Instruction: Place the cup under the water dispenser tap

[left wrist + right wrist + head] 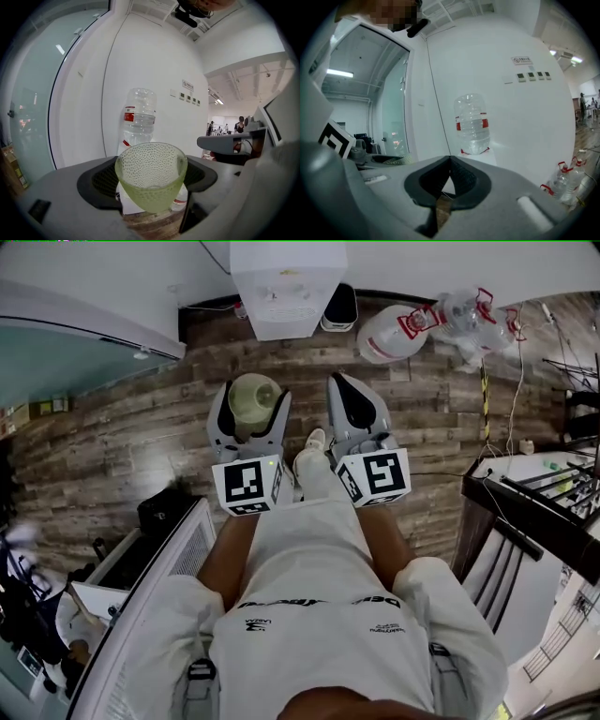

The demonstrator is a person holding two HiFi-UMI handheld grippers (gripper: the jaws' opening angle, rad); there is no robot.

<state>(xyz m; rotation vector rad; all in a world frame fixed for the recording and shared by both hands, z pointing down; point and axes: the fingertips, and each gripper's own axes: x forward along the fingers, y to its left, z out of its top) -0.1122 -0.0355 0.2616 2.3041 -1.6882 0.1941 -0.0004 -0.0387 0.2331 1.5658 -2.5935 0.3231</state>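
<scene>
A pale green dimpled glass cup [254, 399] [151, 176] sits upright between the jaws of my left gripper [253, 396] [151, 165], which is shut on its sides. The white water dispenser [286, 287] stands ahead against the wall, some way off across the wooden floor. Its clear bottle [139, 117] [472, 124] with a red label rises behind the cup. My right gripper [343, 382] [449, 161] is beside the left one at about the same height. Its jaws are shut, tips touching, with nothing between them.
A black bin [339, 307] stands right of the dispenser. Spare water bottles [394, 334] lie on the floor further right. A dark table [534, 502] with cables is at the right, a white unit [159, 559] at the left, and a curved glass wall [37, 108] beyond it.
</scene>
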